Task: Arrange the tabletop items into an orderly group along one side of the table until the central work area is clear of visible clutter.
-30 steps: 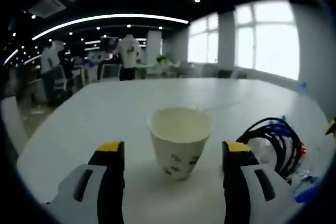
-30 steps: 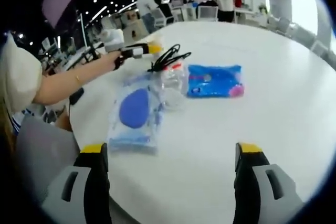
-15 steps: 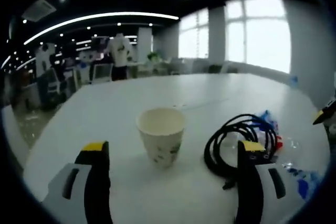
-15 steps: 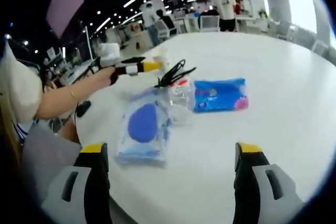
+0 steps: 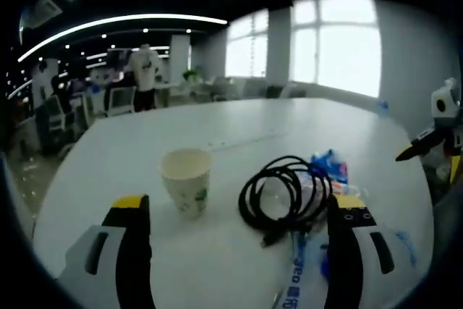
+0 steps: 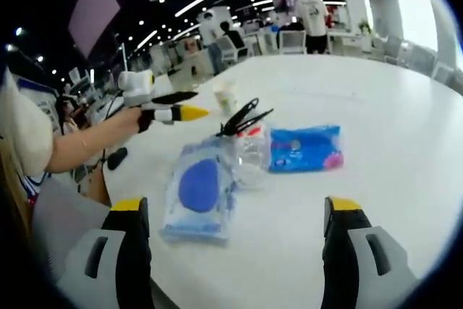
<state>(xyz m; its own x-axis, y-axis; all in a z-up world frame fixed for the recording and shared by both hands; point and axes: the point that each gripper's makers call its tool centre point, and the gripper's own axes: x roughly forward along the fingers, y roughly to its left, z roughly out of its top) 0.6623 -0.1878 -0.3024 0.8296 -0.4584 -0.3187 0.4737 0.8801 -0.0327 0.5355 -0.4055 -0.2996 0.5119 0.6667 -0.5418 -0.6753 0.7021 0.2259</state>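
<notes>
A white paper cup (image 5: pixel 186 192) stands upright on the white table (image 5: pixel 239 132), ahead of my left gripper (image 5: pixel 239 206), whose jaws are open with nothing between them. Right of the cup lies a coiled black cable (image 5: pixel 286 197) on a clear plastic bag (image 5: pixel 318 182). In the right gripper view, my right gripper (image 6: pixel 236 208) is open above bare table. Ahead of it lie a blue pouch in a clear bag (image 6: pixel 199 187), a blue packet (image 6: pixel 304 150), the cable (image 6: pixel 242 117) and the cup (image 6: pixel 226 95). The left gripper (image 6: pixel 189 105) hovers left of the cable.
A person's arm (image 6: pixel 87 139) holds the left gripper at the table's left edge. The right gripper (image 5: pixel 434 139) enters the left gripper view at the far right. Chairs, desks and standing people fill the room beyond the table. Bare tabletop (image 6: pixel 391 128) spreads to the right.
My left gripper has drawn back from the cup, which was between its jaws and now stands farther off to the left; the cable has come into view. The right gripper has barely moved.
</notes>
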